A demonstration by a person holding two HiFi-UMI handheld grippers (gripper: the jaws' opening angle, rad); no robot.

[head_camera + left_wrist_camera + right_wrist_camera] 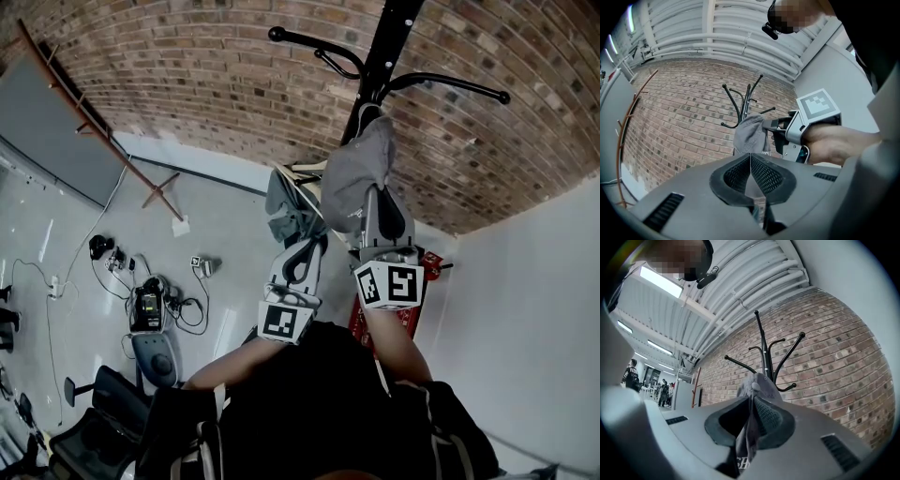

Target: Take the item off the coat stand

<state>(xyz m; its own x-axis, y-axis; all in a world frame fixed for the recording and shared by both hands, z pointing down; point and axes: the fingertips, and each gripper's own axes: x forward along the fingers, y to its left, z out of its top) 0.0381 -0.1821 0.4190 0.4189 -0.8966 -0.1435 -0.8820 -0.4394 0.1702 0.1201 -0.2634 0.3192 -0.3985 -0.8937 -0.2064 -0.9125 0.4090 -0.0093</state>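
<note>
A grey cap point(354, 169) hangs at the black coat stand point(382, 42), below its curved hooks. My right gripper point(375, 208) reaches up into the cap's lower edge. In the right gripper view the cap's fabric point(757, 383) runs down between the pads and the right gripper point(751, 413) is shut on it. My left gripper point(305, 246) sits just left of and below the right one; its pads meet with nothing between them point(750, 166). From the left gripper view the cap point(750, 133) and the right gripper point(771, 125) show in front of the stand point(740, 101).
A brick wall point(216, 84) stands behind the coat stand. A wooden rack point(94, 122) leans on it at the left. Cables and devices point(145, 305) lie on the floor, with a chair point(103, 412) nearer. A white wall point(525, 309) closes the right side.
</note>
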